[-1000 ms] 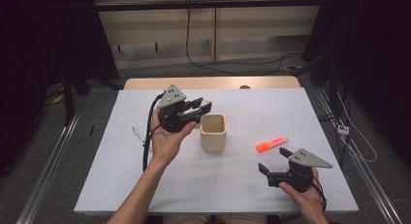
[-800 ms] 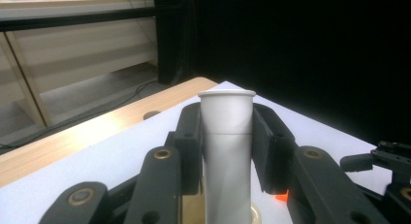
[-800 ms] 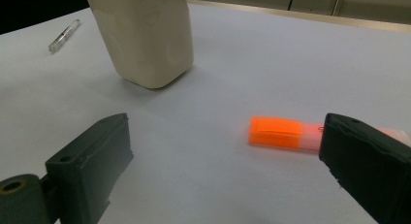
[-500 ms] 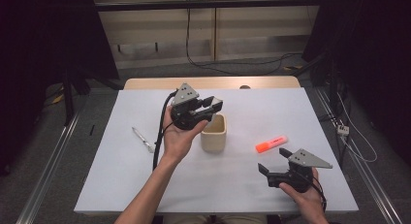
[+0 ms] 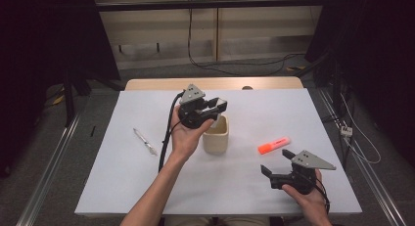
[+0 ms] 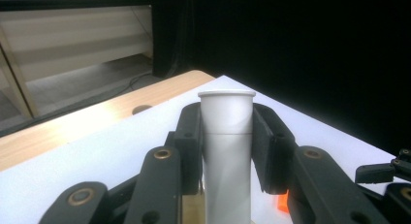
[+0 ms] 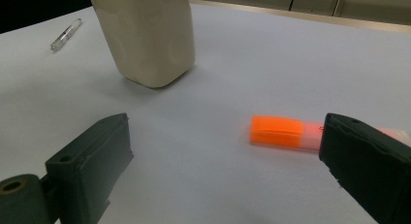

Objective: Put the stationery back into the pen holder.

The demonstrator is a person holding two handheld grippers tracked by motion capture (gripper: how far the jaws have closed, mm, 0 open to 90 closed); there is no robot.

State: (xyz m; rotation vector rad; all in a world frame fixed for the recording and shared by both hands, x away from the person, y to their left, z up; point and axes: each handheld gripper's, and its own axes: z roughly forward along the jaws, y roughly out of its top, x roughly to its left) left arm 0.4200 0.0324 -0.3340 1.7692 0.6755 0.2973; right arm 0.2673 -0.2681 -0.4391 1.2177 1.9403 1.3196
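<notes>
The left gripper (image 5: 215, 107) has carried its white marker (image 6: 227, 136) over the beige cup (image 5: 216, 137), jaws clamped on the barrel. It looks light, rigid and smooth, best gripped mid-barrel. The right gripper (image 5: 276, 166) hangs wide open, empty.

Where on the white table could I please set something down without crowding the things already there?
The far right corner of the table, beyond the orange highlighter, is bare. So is the near left stretch between the clear pen and the front edge. The middle is crowded: the left gripper, holding a white tube, hangs over the beige cup.
</notes>
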